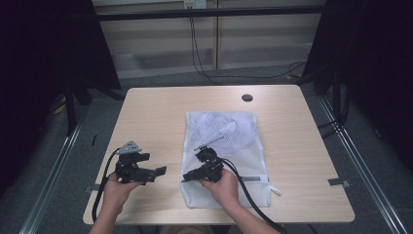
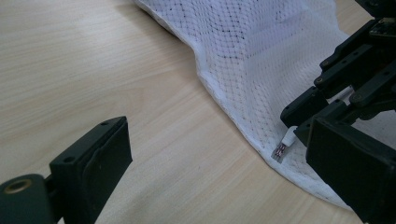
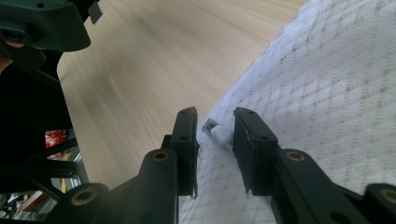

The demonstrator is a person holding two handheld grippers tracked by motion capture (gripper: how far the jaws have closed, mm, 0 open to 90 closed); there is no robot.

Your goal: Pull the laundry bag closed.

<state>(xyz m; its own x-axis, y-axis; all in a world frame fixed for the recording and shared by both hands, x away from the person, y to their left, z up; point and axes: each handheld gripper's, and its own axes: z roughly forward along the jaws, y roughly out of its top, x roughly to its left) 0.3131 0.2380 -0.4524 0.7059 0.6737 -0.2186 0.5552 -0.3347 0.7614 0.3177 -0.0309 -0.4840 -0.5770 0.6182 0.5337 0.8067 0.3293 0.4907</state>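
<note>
The light wood desk (image 1: pixel 156 112) is sitting in a dim room with cables trailing on the floor behind it, and the white mesh laundry bag (image 1: pixel 221 141) is lying flat right of centre. It's looking super light and floppy, so it's going to bunch and slide rather than lift clean; the zipper pull (image 3: pixel 219 134) at the near-left edge seems the best spot to grab. The right gripper (image 1: pixel 191 176) fingers are sitting either side of that pull, narrowed but not pinching yet. The left gripper (image 1: pixel 158 171) fingers are spread wide, holding nothing. Something pale seems to be lying inside the bag's far end
</note>
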